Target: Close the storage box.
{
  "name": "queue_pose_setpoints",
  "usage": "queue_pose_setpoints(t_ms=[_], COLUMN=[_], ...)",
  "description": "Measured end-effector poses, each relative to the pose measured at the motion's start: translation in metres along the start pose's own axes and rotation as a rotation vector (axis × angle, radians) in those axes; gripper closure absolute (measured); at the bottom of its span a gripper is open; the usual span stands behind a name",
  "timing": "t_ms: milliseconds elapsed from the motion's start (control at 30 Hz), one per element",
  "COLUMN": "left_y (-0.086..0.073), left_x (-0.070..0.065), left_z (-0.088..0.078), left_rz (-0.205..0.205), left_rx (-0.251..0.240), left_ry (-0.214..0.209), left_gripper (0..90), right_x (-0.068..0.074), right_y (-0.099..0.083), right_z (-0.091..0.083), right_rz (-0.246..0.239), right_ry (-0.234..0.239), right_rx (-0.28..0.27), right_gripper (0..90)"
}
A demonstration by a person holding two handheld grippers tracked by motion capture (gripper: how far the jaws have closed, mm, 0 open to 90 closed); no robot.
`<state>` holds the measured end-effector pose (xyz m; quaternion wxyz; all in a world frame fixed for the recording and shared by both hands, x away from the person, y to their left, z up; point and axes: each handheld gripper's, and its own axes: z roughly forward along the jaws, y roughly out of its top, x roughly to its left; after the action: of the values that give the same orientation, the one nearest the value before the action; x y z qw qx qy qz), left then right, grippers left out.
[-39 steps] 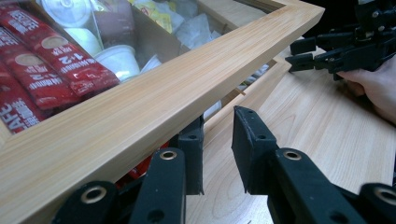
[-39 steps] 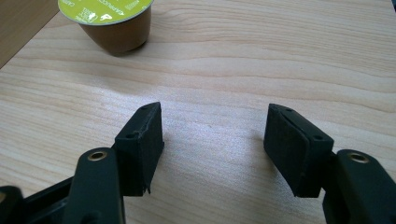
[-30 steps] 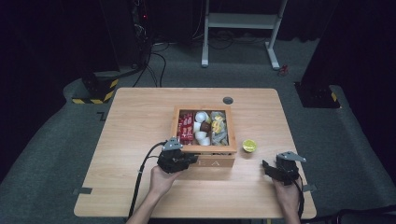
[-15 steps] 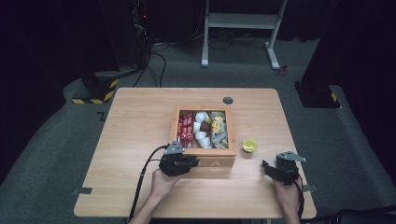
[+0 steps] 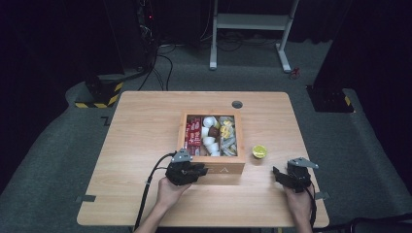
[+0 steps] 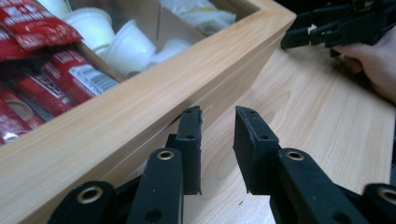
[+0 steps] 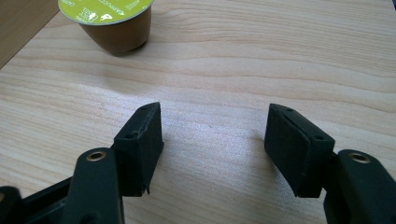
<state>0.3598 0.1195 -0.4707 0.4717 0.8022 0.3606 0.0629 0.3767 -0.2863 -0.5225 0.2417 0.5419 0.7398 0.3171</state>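
Note:
An open wooden box (image 5: 214, 170) sits mid-table, holding red sachets (image 5: 194, 133), white cups (image 5: 210, 137) and yellowish packets (image 5: 226, 132). My left gripper (image 5: 199, 171) lies low against the box's front wall (image 6: 140, 102). Its jaws (image 6: 218, 114) are a little apart with nothing between them, and they have just been opening. My right gripper (image 5: 278, 174) rests near the table's front right, open (image 7: 215, 116) over bare wood. A brown capsule with a green lid (image 5: 259, 151) stands right of the box, just beyond the right gripper (image 7: 112, 18).
The person's other hand and its gripper (image 6: 336, 28) show beyond the box corner in the left gripper view. A round cable port (image 5: 237, 104) sits at the table's far edge. A white frame (image 5: 252, 29) and dark equipment stand on the floor behind.

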Motion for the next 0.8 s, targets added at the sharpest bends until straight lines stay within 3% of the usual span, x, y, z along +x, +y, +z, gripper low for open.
queue_pose_setpoints(t_ms=[333,533,800], left_y=[0.005,0.010,0.008], left_x=[0.007,0.018,0.033], left_z=[-0.028,-0.050,-0.065], left_rz=[-0.029,-0.040,-0.069], left_rx=[-0.079,-0.125,-0.162], left_ry=[0.004,0.059,0.108], left_gripper=[65.7,61.2,59.8], right_x=[0.000,0.000,0.000], right_y=[0.000,0.000,0.000], right_z=[0.000,0.000,0.000], right_rz=[0.000,0.001,0.001], right_ry=[0.000,0.000,0.000], right_rx=[0.000,0.000,0.000], right_gripper=[37.0,36.9,36.9])
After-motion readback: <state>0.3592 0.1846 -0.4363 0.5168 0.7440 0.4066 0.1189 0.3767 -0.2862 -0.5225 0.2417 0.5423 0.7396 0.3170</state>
